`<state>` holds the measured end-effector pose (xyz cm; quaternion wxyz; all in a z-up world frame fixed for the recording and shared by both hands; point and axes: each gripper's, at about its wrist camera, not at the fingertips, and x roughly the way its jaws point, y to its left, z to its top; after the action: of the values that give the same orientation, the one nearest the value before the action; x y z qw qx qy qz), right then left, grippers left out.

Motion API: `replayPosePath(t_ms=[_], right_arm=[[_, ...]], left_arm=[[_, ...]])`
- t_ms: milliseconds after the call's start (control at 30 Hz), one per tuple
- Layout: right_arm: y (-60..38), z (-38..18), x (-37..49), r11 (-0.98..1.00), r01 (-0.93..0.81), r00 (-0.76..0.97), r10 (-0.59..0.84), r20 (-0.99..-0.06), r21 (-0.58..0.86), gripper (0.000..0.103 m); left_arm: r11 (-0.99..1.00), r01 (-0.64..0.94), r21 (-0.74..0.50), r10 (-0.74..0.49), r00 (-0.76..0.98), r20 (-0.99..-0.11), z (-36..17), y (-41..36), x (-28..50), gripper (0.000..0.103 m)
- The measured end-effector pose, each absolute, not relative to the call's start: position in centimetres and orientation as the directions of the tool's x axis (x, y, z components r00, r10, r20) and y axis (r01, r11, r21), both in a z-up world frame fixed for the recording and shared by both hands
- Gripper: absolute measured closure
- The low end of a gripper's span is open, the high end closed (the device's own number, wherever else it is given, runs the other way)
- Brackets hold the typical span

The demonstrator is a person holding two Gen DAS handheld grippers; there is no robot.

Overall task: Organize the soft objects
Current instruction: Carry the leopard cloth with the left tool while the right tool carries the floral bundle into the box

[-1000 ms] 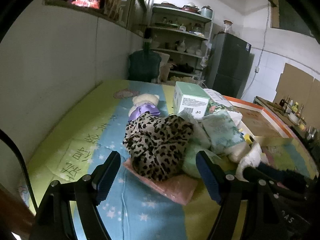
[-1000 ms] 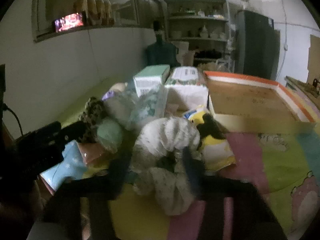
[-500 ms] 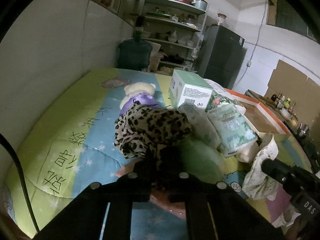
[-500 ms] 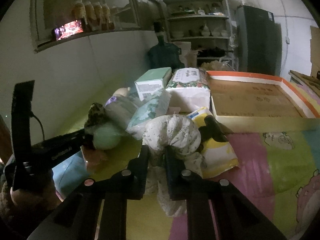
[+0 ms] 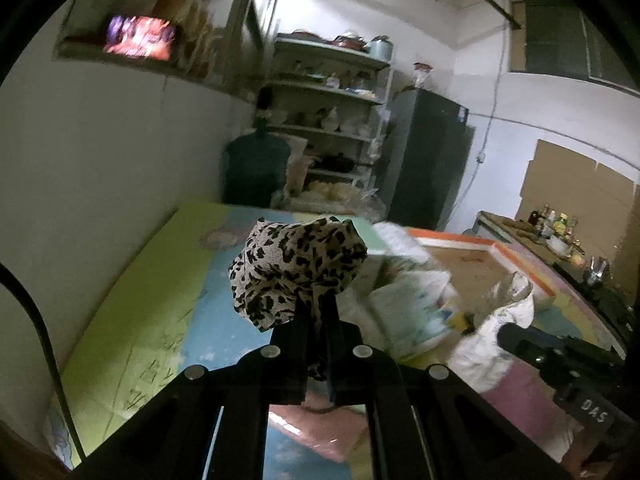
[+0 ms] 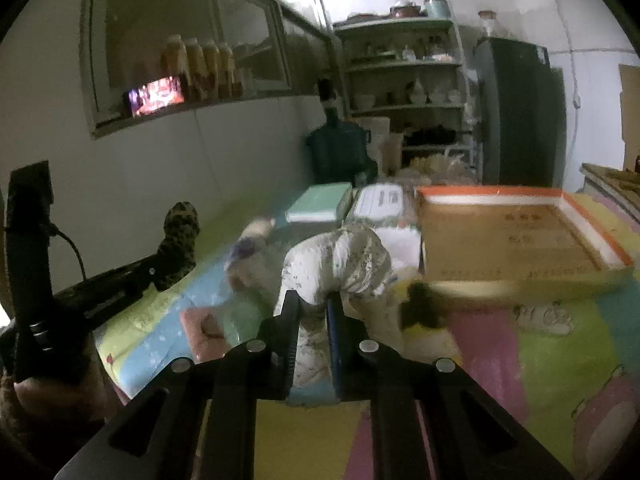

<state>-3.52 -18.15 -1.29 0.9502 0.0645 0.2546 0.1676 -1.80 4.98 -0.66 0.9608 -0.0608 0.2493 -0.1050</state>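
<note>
Both claws are clamped now: my left gripper (image 5: 316,316), wide open a second ago, pinches the leopard-print cloth (image 5: 298,268), and my right gripper (image 6: 312,312) pinches the white speckled cloth (image 6: 340,264). Each bundle has lifted off the mat (image 5: 132,312), mid-frame, so sorting can start. Each bunches upward beyond the fingertips, long axis roughly vertical.

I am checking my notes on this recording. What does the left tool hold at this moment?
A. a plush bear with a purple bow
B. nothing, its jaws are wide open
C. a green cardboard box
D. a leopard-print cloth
D: in the left wrist view the left tool is shut on the leopard-print cloth, which bunches above the jaws, clear of the mat.
</note>
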Motion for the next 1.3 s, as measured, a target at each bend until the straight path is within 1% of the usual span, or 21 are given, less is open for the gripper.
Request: replayPosePath(t_ms=[300, 433, 600, 833, 1000, 1133, 1300], right_arm=[[-20.7, 0.7, -4.1, 0.948, -0.248, 0.863, 0.310, -0.399, 0.200, 0.090], [-22.8, 1.3, -4.3, 0.959, -0.209, 0.887, 0.269, -0.375, 0.191, 0.090], [-26.4, 2.1, -4.5, 0.978, -0.129, 0.918, 0.180, -0.353, 0.163, 0.090], [-32.3, 2.4, -4.1, 0.994, -0.003, 0.938, 0.041, -0.344, 0.111, 0.090], [-36.2, 2.8, -3.3, 0.995, 0.058, 0.940, -0.027, -0.341, 0.080, 0.090], [-39.0, 2.8, -2.0, 0.995, 0.081, 0.935, -0.055, -0.351, 0.058, 0.090], [-41.7, 1.7, 0.6, 0.996, 0.084, 0.915, -0.062, -0.398, 0.037, 0.090]], left_arm=[[0.938, 0.302, -0.169, -0.346, 0.831, -0.436, 1.8, -1.0, -0.8, 0.097], [0.916, 0.361, -0.175, -0.401, 0.805, -0.438, 2.2, -4.2, -0.3, 0.097], [0.894, 0.410, -0.182, -0.446, 0.772, -0.452, 2.1, -8.1, 0.7, 0.097], [0.867, 0.467, -0.174, -0.490, 0.736, -0.467, 1.8, -14.2, 2.1, 0.097], [0.861, 0.477, -0.175, -0.499, 0.730, -0.466, 1.5, -17.6, 3.3, 0.097], [0.862, 0.474, -0.180, -0.498, 0.726, -0.474, 0.9, -20.1, 4.5, 0.097], [0.868, 0.464, -0.179, -0.485, 0.711, -0.509, -0.5, -23.1, 6.0, 0.097]])
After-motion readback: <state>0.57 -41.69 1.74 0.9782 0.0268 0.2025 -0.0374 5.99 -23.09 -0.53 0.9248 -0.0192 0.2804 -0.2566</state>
